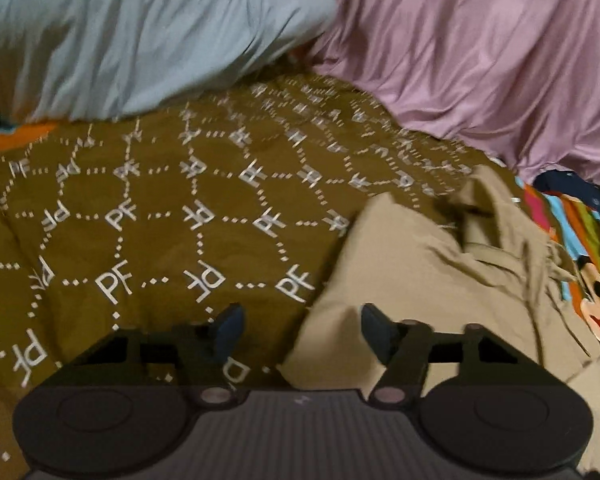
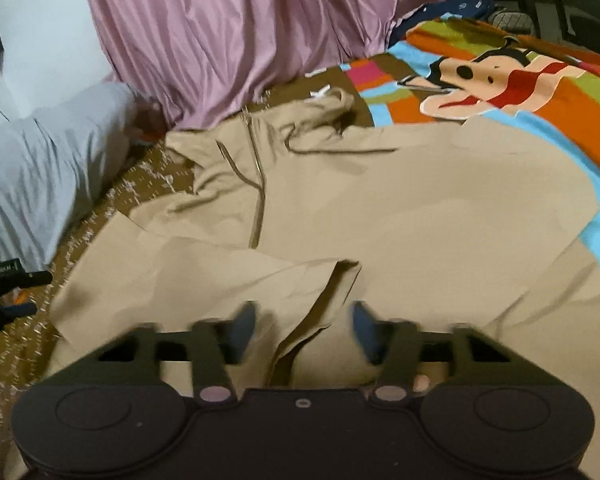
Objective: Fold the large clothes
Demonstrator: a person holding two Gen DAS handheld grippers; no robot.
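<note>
A large beige zip-up jacket (image 2: 400, 208) lies spread on the bed, its zip and collar toward the pink curtain. In the right wrist view my right gripper (image 2: 304, 330) hovers over a folded edge at the jacket's near side. Its jaws stand apart and the pads are clear of the cloth. In the left wrist view only the jacket's left part (image 1: 440, 272) shows, at the right of the picture. My left gripper (image 1: 302, 330) is open at that edge, with one finger over the brown blanket and the other over beige cloth. Neither gripper holds anything.
A brown blanket with white PF lettering (image 1: 160, 220) covers the bed's left side, with a grey-blue pillow (image 1: 140, 40) behind it. A pink curtain (image 2: 220, 40) hangs along the far side. A bright cartoon sheet (image 2: 500, 80) lies to the right. A black tool part (image 2: 4, 280) shows at the left edge.
</note>
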